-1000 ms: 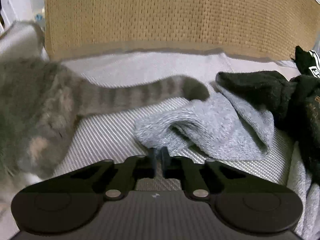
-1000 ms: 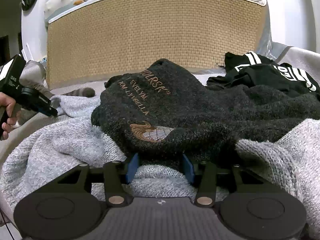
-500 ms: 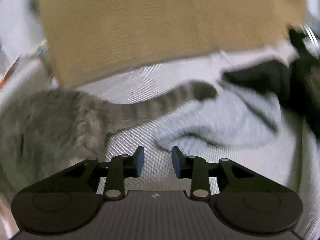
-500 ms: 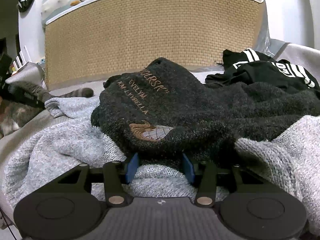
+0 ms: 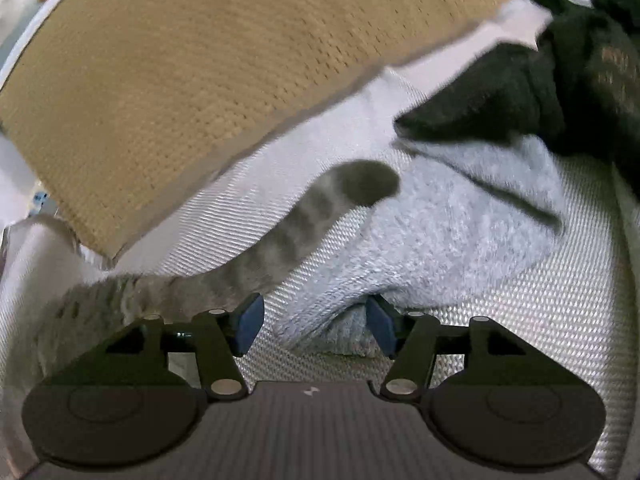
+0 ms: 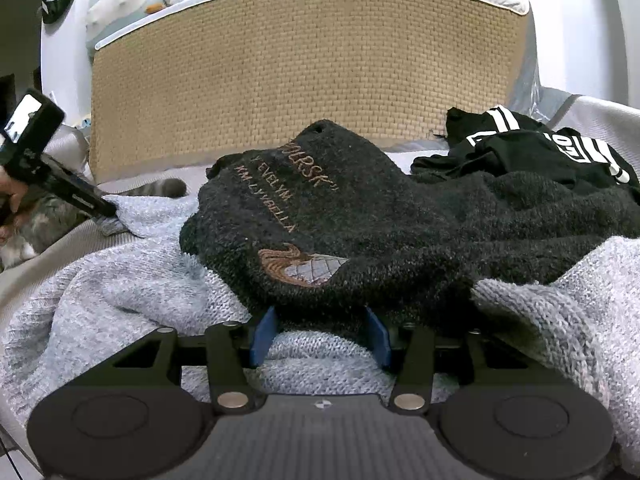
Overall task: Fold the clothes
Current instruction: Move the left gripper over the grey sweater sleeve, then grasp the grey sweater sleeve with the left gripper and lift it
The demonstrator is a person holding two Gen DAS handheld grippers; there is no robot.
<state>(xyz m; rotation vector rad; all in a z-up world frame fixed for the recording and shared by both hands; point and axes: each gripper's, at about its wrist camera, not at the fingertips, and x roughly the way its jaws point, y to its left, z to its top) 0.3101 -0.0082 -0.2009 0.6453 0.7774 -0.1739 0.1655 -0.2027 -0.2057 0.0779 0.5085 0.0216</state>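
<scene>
The big tan woven board stands across the top of the right wrist view, and below it the soft light grey knitted sweater spreads over the pale ribbed bed cover, with a fuzzy black top with brown stitched words lying on it in the middle. To fold well, I think the black top should come off the grey one first, and each gripper should bite one edge and pull it flat. The right gripper, bottom middle, has its blue pads half wide around a lump of black and grey cloth; I cannot tell if they squeeze it. The left gripper has just been opening, and the grey sleeve end sits between its pads, let go. Only the left wrist view shows the grey striped cat's tail lying right by that sleeve, so go gently. Only the right wrist view shows the black shirt with white stripes at the upper right.
</scene>
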